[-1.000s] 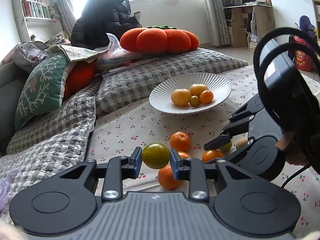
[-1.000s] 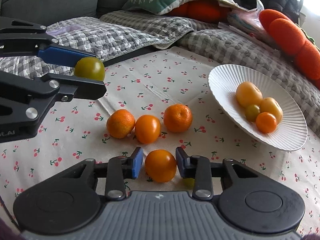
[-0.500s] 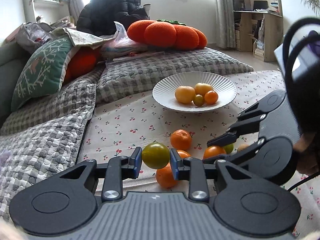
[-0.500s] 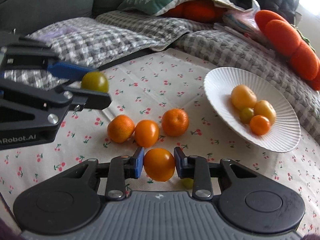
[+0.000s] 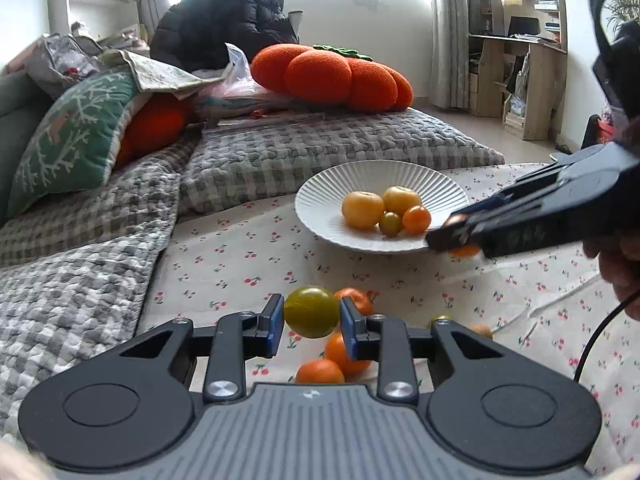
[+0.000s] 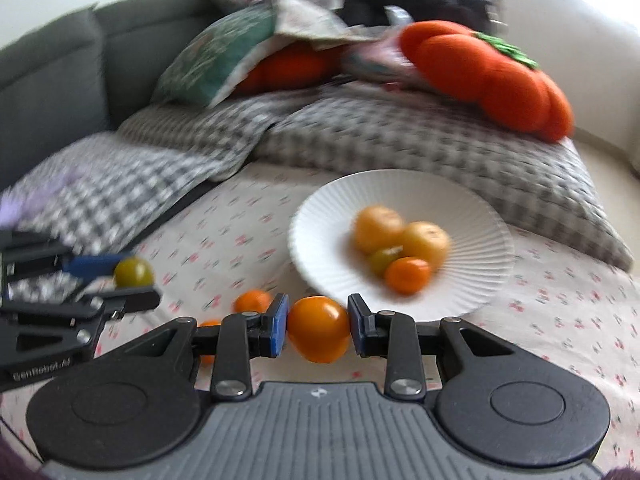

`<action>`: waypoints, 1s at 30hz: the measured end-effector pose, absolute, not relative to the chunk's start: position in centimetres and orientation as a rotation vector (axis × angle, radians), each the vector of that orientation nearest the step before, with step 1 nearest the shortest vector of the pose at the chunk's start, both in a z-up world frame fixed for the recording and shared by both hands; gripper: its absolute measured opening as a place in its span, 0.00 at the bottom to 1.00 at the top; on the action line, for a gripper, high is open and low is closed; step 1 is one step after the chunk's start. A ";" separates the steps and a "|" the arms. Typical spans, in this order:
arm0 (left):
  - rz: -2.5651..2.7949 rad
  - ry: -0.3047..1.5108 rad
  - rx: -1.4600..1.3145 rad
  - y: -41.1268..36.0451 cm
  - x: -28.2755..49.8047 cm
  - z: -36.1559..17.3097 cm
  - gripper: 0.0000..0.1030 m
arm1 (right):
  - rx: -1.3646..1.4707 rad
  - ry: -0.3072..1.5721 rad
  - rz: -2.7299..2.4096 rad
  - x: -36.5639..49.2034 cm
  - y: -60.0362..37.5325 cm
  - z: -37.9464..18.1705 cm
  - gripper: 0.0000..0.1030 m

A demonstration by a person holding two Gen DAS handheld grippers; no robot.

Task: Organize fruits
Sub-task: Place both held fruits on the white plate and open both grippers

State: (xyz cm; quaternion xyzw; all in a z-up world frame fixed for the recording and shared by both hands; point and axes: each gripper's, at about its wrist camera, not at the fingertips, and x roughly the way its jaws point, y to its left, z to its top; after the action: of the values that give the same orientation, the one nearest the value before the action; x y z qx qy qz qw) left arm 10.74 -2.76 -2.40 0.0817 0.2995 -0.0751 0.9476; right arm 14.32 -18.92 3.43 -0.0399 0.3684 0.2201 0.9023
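My left gripper (image 5: 311, 316) is shut on a green tomato (image 5: 311, 311), held above the cherry-print cloth. It also shows in the right wrist view (image 6: 133, 273) at the left. My right gripper (image 6: 318, 329) is shut on an orange tomato (image 6: 318, 328), held just short of the near rim of the white ribbed plate (image 6: 472, 204). In the left wrist view the right gripper (image 5: 460, 234) reaches to the plate's right rim (image 5: 320, 200). The plate holds several yellow, green and orange fruits (image 5: 362, 210). Loose oranges (image 5: 346, 354) lie on the cloth under my left gripper.
Grey checked cushions (image 5: 320, 148) and a green pillow (image 5: 68, 140) border the cloth at the left and back. An orange pumpkin cushion (image 5: 332, 76) sits behind the plate. A white cable (image 5: 560, 296) lies on the cloth at the right.
My right gripper has lifted the orange tomato off the cloth and carried it to the plate's near rim. My left gripper has held the green tomato and risen slightly.
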 end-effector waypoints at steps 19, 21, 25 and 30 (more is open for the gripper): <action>-0.258 0.616 0.124 -7.7 19.9 -3.0 0.23 | 0.271 0.783 0.291 19.2 -26.2 1.8 0.28; -0.269 0.620 0.101 -7.8 20.7 -3.3 0.23 | 0.277 0.786 0.291 19.7 -26.1 1.5 0.28; -0.276 0.632 0.087 -7.8 22.4 -4.2 0.23 | 0.292 0.797 0.290 20.6 -26.1 0.6 0.28; -0.285 0.664 0.023 -7.1 24.1 -5.3 0.23 | 0.280 0.812 0.280 21.4 -25.6 -0.4 0.28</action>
State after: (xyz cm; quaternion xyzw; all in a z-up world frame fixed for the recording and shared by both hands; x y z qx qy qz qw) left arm 24.10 -7.14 -5.25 0.0113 0.3247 -0.1394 0.9354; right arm 21.35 -25.59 -0.36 0.1355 0.3923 0.1355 0.8997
